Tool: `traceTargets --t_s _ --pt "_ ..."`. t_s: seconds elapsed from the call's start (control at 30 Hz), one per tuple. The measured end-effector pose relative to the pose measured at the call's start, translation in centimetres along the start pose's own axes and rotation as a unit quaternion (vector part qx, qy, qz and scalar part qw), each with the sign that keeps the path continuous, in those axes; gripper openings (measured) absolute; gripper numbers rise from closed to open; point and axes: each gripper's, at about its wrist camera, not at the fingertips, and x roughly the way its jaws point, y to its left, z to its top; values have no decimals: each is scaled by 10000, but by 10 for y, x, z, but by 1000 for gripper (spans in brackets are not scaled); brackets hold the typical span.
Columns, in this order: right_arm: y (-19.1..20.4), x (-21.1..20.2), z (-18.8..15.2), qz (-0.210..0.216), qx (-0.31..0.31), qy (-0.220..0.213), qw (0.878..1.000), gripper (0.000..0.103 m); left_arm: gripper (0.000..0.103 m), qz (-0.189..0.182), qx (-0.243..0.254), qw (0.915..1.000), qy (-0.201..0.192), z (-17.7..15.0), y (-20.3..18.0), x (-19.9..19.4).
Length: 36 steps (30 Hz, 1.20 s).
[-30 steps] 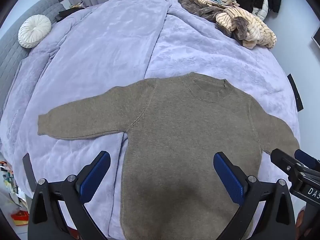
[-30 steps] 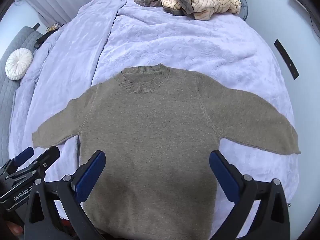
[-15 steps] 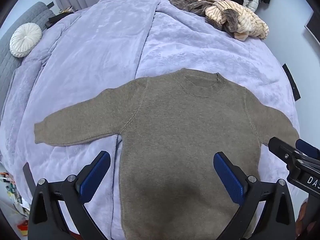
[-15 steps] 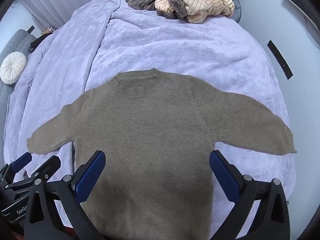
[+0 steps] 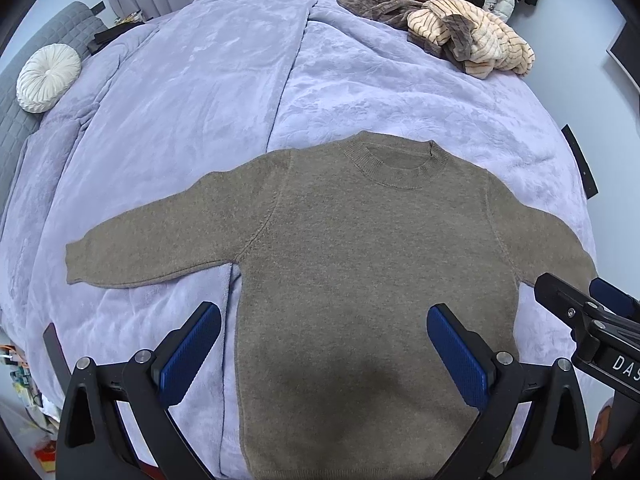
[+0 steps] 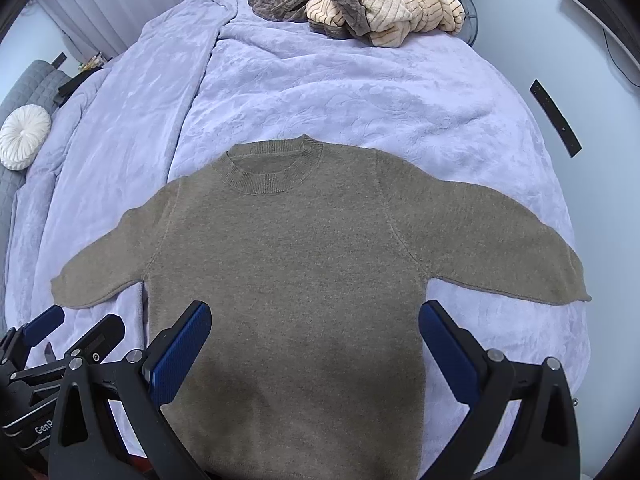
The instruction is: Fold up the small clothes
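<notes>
A brown knit sweater (image 5: 360,248) lies flat, front up, on the lilac bedspread (image 5: 200,100), neck away from me and both sleeves spread out to the sides. It also shows in the right wrist view (image 6: 304,264). My left gripper (image 5: 324,344) is open and empty, held above the sweater's lower body. My right gripper (image 6: 316,340) is open and empty, above the lower body too. The right gripper's fingers show at the right edge of the left wrist view (image 5: 580,312), and the left gripper's fingers (image 6: 68,336) show at the left of the right wrist view.
A pile of other clothes (image 5: 440,36), striped cream and brown, lies at the bed's far right corner, also in the right wrist view (image 6: 368,4). A round white cushion (image 5: 48,78) rests on a grey sofa at far left. The bed edge runs close along the right.
Both grippers have pulled back and up a little, so the sweater sits lower and smaller in both views. The sweater has not moved. Both grippers stay open.
</notes>
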Motion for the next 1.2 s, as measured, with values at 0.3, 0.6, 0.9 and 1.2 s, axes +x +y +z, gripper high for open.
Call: traceTargets --t_s 0.3,0.6,0.9,1.2 --pt "0 -1 -2 -1 -7 -12 10000 103 103 32 80 9999 -81 -1 -1 -3" --pt "0 -2 -3 -4 2 -16 10000 103 103 -24 87 9999 -130 -1 -4 -7" --pt "0 -5 -6 -19 -23 -25 10000 103 103 29 -42 9999 -92 -2 0 -7" --pt "1 -6 -7 -25 -26 -17 10000 103 103 -13 -101 9999 -53 -4 4 -5"
